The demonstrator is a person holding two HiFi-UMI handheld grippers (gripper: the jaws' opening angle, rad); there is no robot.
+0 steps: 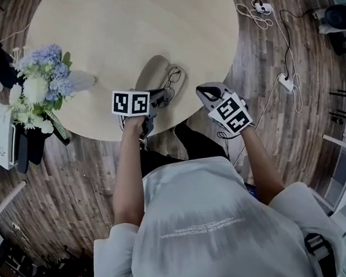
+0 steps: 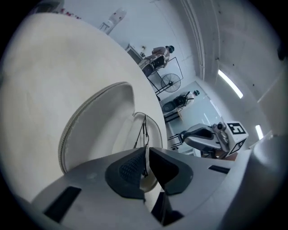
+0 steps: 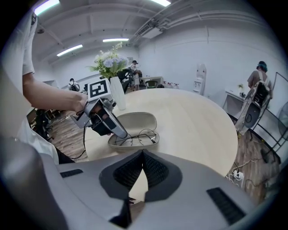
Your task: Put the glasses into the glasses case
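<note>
An open grey glasses case [image 1: 150, 70] [image 3: 135, 120] lies near the front edge of the round pale table [image 1: 119, 24]. The thin wire-rimmed glasses [image 1: 172, 79] [image 3: 140, 137] rest in its lower half, beside the raised lid [image 2: 94, 121]. My left gripper [image 1: 164, 97] [image 2: 146, 155] [image 3: 122, 134] reaches into the case from the near side. Its pads are pinched on the thin wire of the glasses [image 2: 143, 130]. My right gripper [image 1: 200, 90] [image 3: 143, 155] hovers over the table edge to the right of the case, shut, with nothing between its pads. In the left gripper view the right gripper [image 2: 189, 137] stays apart from the case.
A vase of blue and white flowers [image 1: 40, 87] [image 3: 110, 67] stands at the table's left edge. A white bag [image 1: 1, 136] sits on the wooden floor below it. Cables and a power strip [image 1: 286, 81] lie on the floor to the right. People [image 3: 258, 85] stand far off.
</note>
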